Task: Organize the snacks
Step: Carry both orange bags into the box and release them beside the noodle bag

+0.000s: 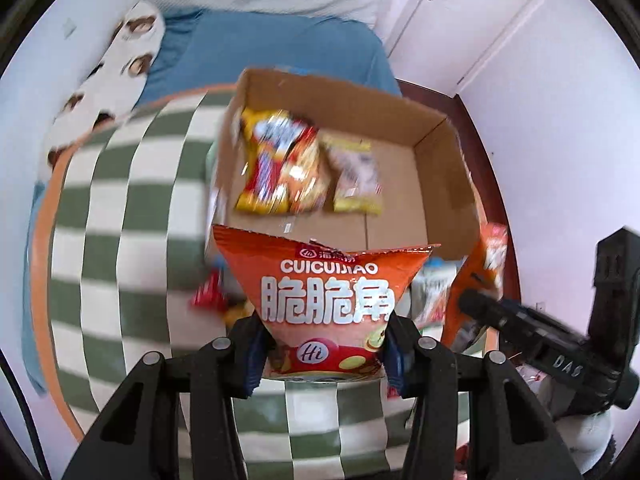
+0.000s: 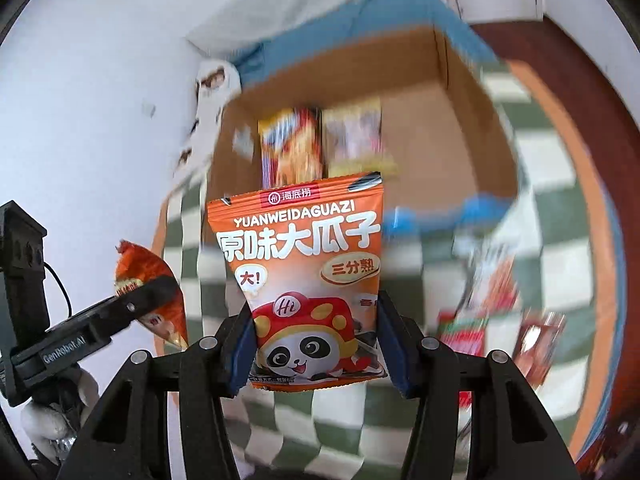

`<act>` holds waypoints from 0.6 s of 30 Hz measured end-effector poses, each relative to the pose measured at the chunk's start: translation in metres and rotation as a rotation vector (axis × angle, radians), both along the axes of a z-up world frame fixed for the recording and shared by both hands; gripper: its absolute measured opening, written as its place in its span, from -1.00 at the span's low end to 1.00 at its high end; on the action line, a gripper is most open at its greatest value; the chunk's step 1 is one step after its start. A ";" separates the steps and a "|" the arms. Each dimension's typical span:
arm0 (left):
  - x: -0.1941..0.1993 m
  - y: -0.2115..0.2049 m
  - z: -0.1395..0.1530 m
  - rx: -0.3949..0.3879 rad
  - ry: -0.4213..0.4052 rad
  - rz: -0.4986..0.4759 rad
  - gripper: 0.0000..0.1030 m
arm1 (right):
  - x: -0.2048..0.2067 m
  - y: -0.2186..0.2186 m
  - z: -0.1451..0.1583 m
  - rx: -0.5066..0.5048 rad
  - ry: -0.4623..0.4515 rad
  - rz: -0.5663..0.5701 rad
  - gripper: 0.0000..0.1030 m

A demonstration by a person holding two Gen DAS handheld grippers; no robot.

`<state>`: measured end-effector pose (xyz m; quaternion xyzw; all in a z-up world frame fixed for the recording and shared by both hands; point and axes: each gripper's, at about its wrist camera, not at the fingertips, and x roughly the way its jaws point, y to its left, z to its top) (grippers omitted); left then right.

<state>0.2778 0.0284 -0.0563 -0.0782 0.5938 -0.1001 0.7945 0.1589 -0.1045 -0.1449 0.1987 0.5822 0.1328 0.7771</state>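
Observation:
My left gripper (image 1: 326,354) is shut on an orange-red Cuicuijiao chip bag (image 1: 326,288), held above the checkered cloth just in front of the cardboard box (image 1: 440,184). My right gripper (image 2: 316,346) is shut on an orange sunflower-seed bag with a panda (image 2: 304,264), also held in front of the box (image 2: 460,152). Inside the box lie a yellow-red snack pack (image 1: 280,168) and a pale yellow pack (image 1: 356,176). The right gripper with its bag shows in the left wrist view (image 1: 472,292); the left gripper shows in the right wrist view (image 2: 160,292).
A green-and-white checkered cloth (image 1: 132,220) covers the round table. Loose snack packets lie on it near the box (image 1: 210,294) and at the right (image 2: 496,296). A blue sofa cushion (image 1: 280,48) and a spotted pillow (image 1: 108,76) are behind the box.

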 end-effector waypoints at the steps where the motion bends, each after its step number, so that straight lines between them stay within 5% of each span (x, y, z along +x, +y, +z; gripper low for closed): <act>1: 0.012 -0.005 0.000 0.013 0.009 -0.012 -0.13 | 0.011 0.001 0.007 -0.015 -0.018 -0.003 0.10; 11: 0.101 -0.032 -0.082 0.191 0.191 -0.053 -0.12 | 0.163 -0.011 -0.026 -0.196 0.010 -0.033 0.10; 18: 0.120 -0.032 -0.116 0.227 0.259 -0.037 -0.12 | 0.208 -0.011 -0.071 -0.285 0.056 -0.009 0.10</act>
